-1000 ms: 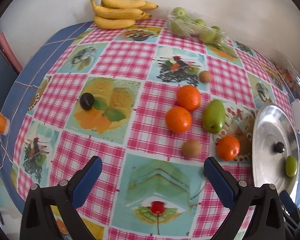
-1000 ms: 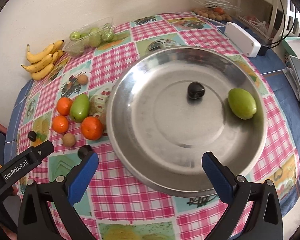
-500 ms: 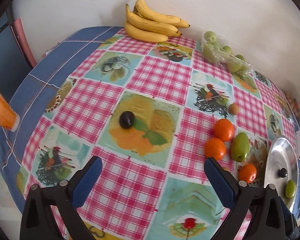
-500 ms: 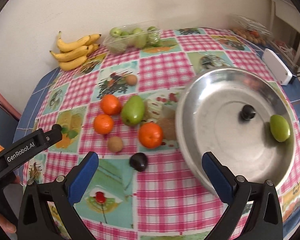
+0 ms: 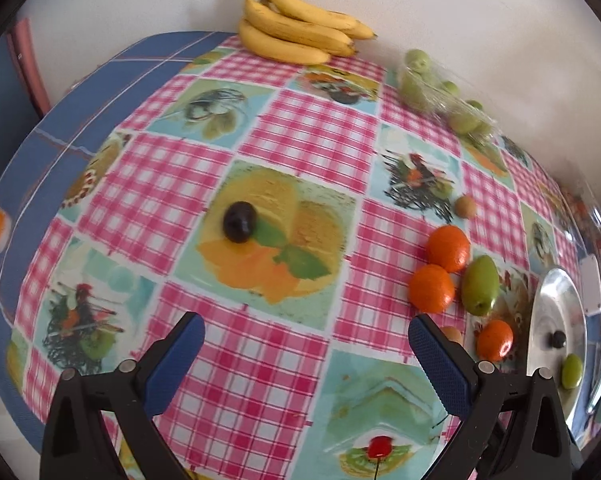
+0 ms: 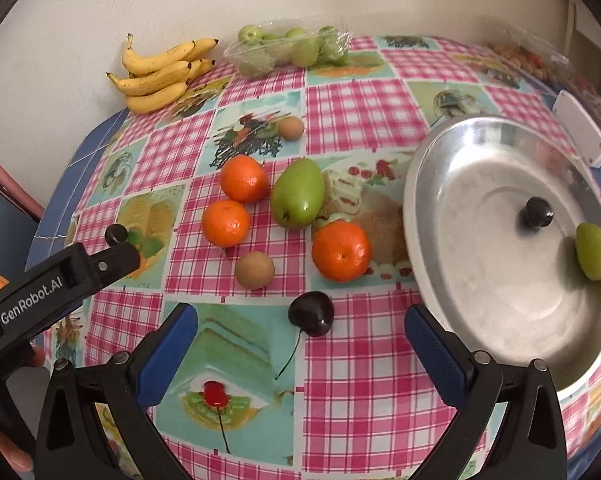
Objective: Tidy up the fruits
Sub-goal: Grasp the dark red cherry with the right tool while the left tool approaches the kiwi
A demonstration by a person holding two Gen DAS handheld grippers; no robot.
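Right hand-held gripper (image 6: 300, 344): spread wide, holding nothing, touching nothing.
Dark cherry (image 6: 311, 313): on the tabletop (image 6: 364, 100), just ahead between the right fingers; its stem trails back toward the gripper.
Left hand-held gripper (image 5: 306, 354): also wide and empty; another dark fruit (image 5: 240, 222) lies well ahead, slightly left.
Metal pan (image 6: 428, 184): right of the cherry, holding a green fruit (image 6: 593, 257).
Nearer hand: the right, by my judgement.

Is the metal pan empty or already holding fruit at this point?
Holding fruit. The round silver metal pan contains one small green fruit near its right wall and one dark cherry near the centre.
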